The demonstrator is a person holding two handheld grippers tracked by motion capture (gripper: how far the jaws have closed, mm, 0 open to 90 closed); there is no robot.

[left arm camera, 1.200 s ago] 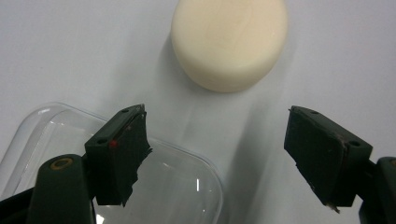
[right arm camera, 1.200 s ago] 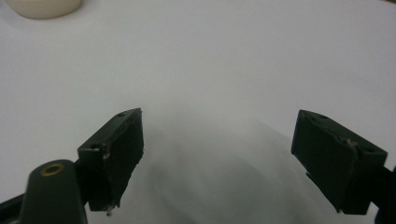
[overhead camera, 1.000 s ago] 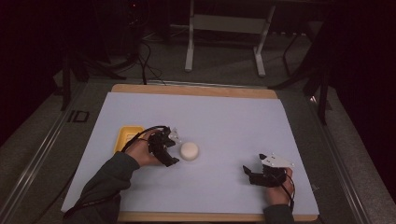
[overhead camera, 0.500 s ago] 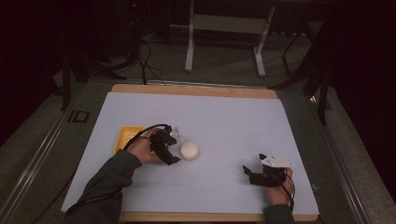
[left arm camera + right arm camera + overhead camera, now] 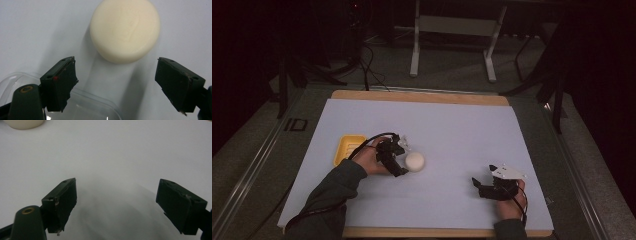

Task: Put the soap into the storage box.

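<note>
Facing cream puck, left claw spread wide; table bare beyond.

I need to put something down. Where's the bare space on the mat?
The far half of the white mat and the middle strip between the left gripper and right gripper are bare. It is crowded around the yellow tray and cream puck.

Overhead camera faces forward; both tool cameras closely share the soap.

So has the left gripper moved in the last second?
Barely, if at all: the left gripper sits by the yellow tray, open jaws facing the white soap.
</note>
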